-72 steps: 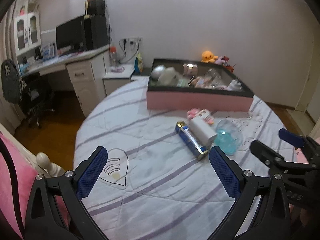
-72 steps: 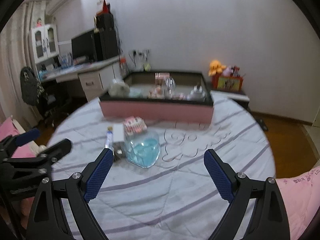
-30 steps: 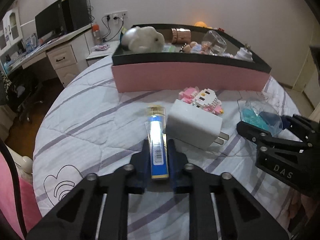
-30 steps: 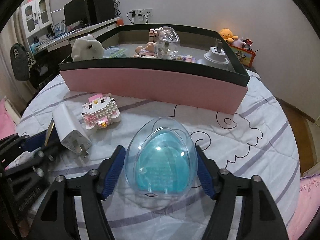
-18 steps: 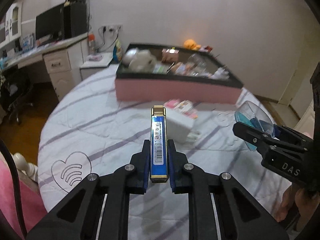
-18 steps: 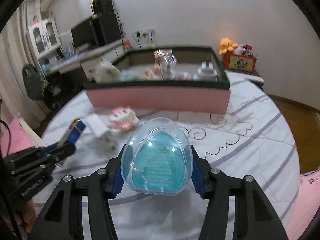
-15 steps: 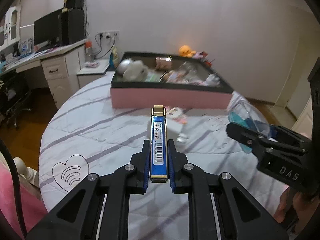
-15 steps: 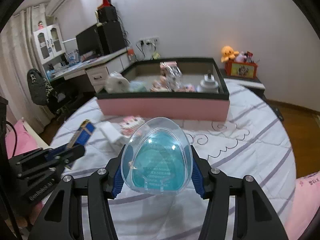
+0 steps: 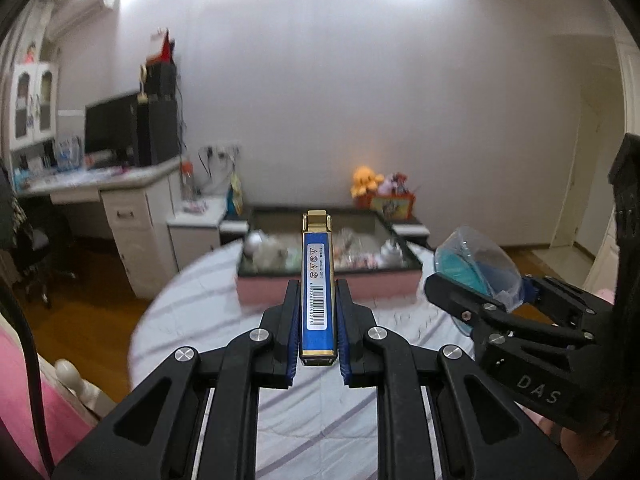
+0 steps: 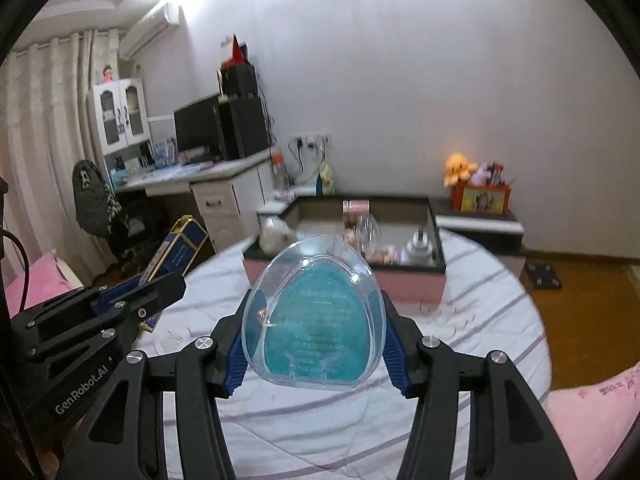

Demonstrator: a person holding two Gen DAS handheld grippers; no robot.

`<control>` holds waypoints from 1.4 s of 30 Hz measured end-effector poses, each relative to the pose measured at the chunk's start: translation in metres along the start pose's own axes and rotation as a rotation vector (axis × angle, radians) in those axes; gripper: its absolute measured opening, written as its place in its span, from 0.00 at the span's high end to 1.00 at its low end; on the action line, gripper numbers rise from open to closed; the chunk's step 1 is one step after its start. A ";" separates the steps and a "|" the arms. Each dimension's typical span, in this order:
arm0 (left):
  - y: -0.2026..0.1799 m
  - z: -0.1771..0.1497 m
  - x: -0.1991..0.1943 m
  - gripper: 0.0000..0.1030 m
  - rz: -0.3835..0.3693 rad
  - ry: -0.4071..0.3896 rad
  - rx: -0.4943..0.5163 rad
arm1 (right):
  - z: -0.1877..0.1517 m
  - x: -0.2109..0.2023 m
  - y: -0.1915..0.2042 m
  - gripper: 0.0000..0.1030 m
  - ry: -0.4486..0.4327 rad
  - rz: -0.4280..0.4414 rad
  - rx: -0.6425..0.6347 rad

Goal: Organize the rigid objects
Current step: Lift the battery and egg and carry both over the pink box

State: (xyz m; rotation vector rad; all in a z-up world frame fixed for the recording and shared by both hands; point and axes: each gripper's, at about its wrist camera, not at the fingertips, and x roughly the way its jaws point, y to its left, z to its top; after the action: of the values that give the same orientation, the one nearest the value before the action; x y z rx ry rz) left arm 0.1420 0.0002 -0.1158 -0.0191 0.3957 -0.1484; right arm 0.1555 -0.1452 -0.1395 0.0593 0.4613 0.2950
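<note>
Rigid objects here are bound for the pink-sided storage box (image 10: 344,280), which sits on the round bed (image 10: 480,344) at its far side and already holds a jumble of small items, blurred beyond naming. Both pieces in hand are raised above the bedding on the near side of that box, well apart from it.

Larger of the two, the clear egg-shaped case (image 10: 314,316) with its teal insert is clamped between the blue pads of the right gripper (image 10: 314,344), its narrow end pointing toward the box. Smaller, the slim blue-and-gold lighter (image 9: 318,288) stands up between the fingers of the left gripper (image 9: 318,340), which is closed tight on its lower half; its gold cap overlaps the box's rim in the left wrist view.

The step in hand looks like the carry. Next, each piece likely needs bringing over the box's black rim to a free spot inside, then lowering before the jaws part, so nothing drops onto the contents.
</note>
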 end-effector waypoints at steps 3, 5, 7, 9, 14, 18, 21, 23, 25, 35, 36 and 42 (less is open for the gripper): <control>-0.006 0.011 -0.020 0.85 0.019 -0.064 0.018 | 0.012 -0.022 0.005 0.45 -0.069 -0.005 0.005; -0.009 0.019 -0.033 0.85 0.016 -0.098 0.023 | 0.019 -0.035 0.012 0.45 -0.111 -0.023 -0.015; -0.014 0.022 -0.043 0.85 0.032 -0.132 0.039 | 0.024 -0.045 0.019 0.45 -0.141 -0.031 -0.025; -0.019 0.024 -0.050 0.85 0.057 -0.157 0.062 | 0.027 -0.051 0.023 0.45 -0.161 -0.036 -0.032; -0.020 0.028 -0.059 0.85 0.064 -0.186 0.063 | 0.031 -0.064 0.028 0.45 -0.198 -0.061 -0.041; -0.020 0.029 -0.061 0.85 0.066 -0.187 0.065 | 0.032 -0.070 0.031 0.45 -0.214 -0.068 -0.048; -0.021 0.028 -0.063 0.85 0.067 -0.191 0.068 | 0.032 -0.072 0.030 0.45 -0.217 -0.067 -0.047; -0.025 0.028 -0.061 0.85 0.068 -0.192 0.077 | 0.033 -0.069 0.031 0.45 -0.213 -0.070 -0.047; -0.028 0.030 -0.058 0.85 0.067 -0.193 0.080 | 0.034 -0.067 0.028 0.45 -0.214 -0.069 -0.042; -0.020 0.045 0.022 0.85 0.009 -0.101 0.084 | 0.042 -0.025 0.013 0.45 -0.164 -0.080 -0.023; -0.018 0.049 0.036 0.85 0.003 -0.085 0.082 | 0.046 -0.015 0.009 0.45 -0.154 -0.078 -0.019; -0.005 0.064 0.125 0.85 -0.026 0.037 0.057 | 0.068 0.051 -0.019 0.45 -0.082 -0.077 -0.014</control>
State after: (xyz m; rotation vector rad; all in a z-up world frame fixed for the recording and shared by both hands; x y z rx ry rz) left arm 0.2797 -0.0242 -0.1044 0.0343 0.4278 -0.1858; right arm 0.2342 -0.1475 -0.1024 0.0396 0.3796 0.2193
